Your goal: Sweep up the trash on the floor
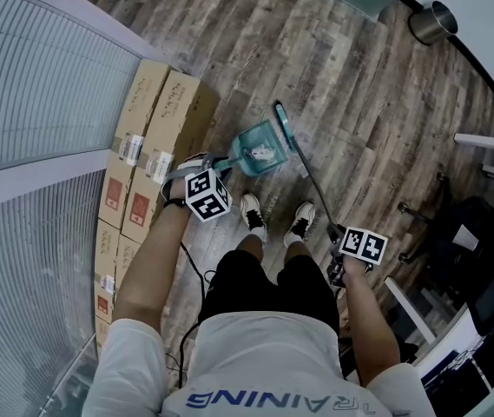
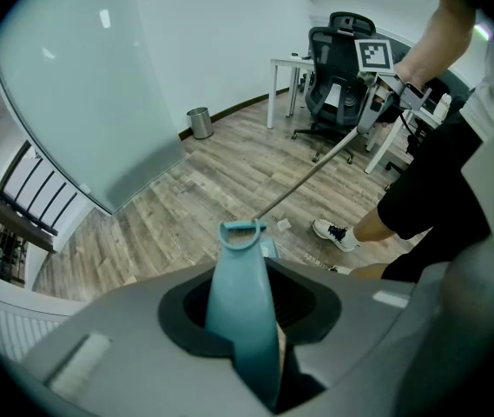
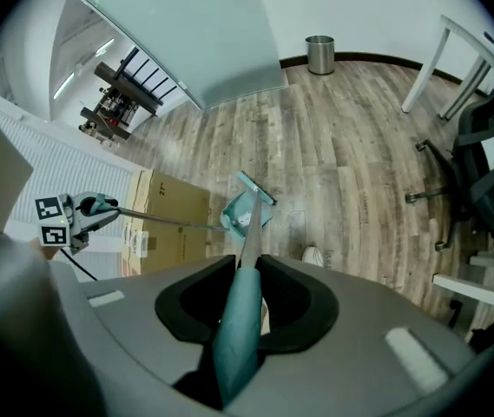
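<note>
Teal plastic sits in both of your grippers. Your left gripper (image 2: 245, 313) is clamped on the dustpan handle (image 2: 236, 268), whose looped end sticks out past the jaws. Your right gripper (image 3: 245, 301) is closed around the broom grip (image 3: 233, 346), with the thin metal shaft (image 3: 252, 233) running on from it down to the floor (image 1: 333, 76). From your head camera, the dustpan (image 1: 257, 151) rests on the wood-grain planks at 12 o'clock from your shoes (image 1: 251, 213), close in front of them. A pale scrap (image 1: 265, 154) lies inside the pan. The broom head (image 1: 285, 126) stands at the pan's 2 o'clock edge, just beside its mouth; whether the bristles touch the pan I cannot tell. In your left gripper view another small pale scrap (image 2: 284, 224) lies flat on the floor near the pan and close to the broom shaft. A row of cardboard boxes (image 1: 170, 120) lines the ribbed wall at 10 o'clock, just beside the pan's handle side. A metal bin (image 1: 432, 21) stands well apart at 2 o'clock, against the white wall. A black office chair (image 1: 477, 250) sits at 3 o'clock, beside a white worktop (image 1: 488, 142).
</note>
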A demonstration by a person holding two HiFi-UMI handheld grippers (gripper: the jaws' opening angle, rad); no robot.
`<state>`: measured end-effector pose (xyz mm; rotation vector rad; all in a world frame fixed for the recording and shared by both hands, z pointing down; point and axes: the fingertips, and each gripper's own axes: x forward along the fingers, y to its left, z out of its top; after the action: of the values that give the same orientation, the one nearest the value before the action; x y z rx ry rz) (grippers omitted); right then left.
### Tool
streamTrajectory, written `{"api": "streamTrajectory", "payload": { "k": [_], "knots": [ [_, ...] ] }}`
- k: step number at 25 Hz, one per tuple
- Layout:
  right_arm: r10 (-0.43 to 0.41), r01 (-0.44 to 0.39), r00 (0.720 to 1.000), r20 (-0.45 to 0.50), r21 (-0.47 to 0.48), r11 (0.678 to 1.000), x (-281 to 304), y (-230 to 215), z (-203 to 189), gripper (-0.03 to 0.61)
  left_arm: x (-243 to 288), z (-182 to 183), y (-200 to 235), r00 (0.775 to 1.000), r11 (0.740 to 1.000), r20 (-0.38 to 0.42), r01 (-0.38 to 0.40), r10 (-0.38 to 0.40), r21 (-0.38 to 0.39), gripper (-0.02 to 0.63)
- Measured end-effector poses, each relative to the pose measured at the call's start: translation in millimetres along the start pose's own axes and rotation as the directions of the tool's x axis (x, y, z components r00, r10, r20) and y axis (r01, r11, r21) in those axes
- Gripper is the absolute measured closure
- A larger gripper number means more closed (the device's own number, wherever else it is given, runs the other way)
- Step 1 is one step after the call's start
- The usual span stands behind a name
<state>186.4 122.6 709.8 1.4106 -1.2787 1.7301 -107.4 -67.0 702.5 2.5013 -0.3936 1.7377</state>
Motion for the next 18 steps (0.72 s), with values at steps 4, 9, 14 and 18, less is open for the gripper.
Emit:
{"api": "streamTrajectory", "payload": {
  "k": [4,9,14,18],
  "knots": [
    [-0.061,0.061,0.998,0.004,-0.011,0.998,-23,-32,-2,0.469,0,0,0,1.0,1.0,-0.002,0.003,-0.003,-0.002,0.514],
    [-0.092,0.092,0.996,0.015,0.049,0.995,-44,-64,-15,0.469,1,1,-1,1.0,1.0,-0.008,0.004,-0.004,-0.005,0.515],
    [-0.091,0.088,0.996,-0.003,0.253,0.963,-51,-98,-40,0.469,1,1,-2,1.0,1.0,-0.01,0.003,-0.003,-0.005,0.515],
    [-0.104,0.109,0.994,-0.034,0.351,0.93,-44,-107,-59,0.469,0,2,-3,1.0,1.0,-0.01,0.003,-0.003,-0.006,0.515]
  ]
}}
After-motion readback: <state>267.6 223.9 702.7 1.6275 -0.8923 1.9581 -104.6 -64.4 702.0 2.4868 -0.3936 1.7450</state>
